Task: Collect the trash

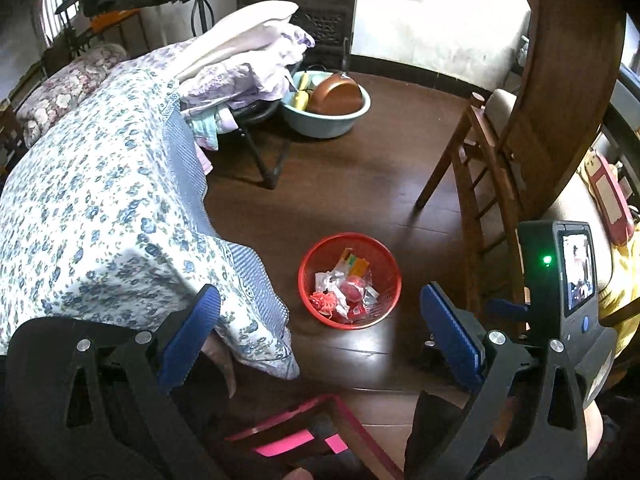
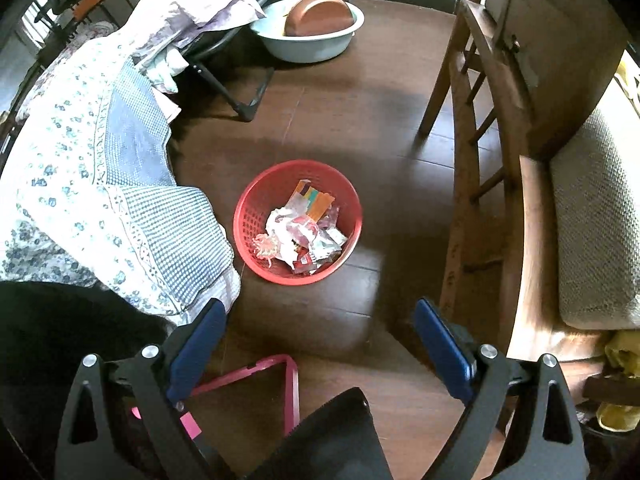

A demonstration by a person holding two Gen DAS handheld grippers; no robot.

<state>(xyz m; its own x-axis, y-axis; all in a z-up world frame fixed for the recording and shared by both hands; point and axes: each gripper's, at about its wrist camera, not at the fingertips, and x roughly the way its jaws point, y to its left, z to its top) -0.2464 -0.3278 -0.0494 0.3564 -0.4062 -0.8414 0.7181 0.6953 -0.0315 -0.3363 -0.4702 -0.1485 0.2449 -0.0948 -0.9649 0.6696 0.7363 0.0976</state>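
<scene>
red mesh basket [image 2: 298, 222] of light, crinkly wrappers [image 2: 304, 232] sits on the floor [image 2: 360, 120], best taken by its stiff rim; left gripper [image 1: 320, 330] and right gripper [image 2: 320, 344] both gape wide, empty.

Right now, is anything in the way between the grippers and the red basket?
No, nothing visible. Only bare floor lies between the open right gripper and the red basket. The left gripper is open too, with the same clear path.
</scene>
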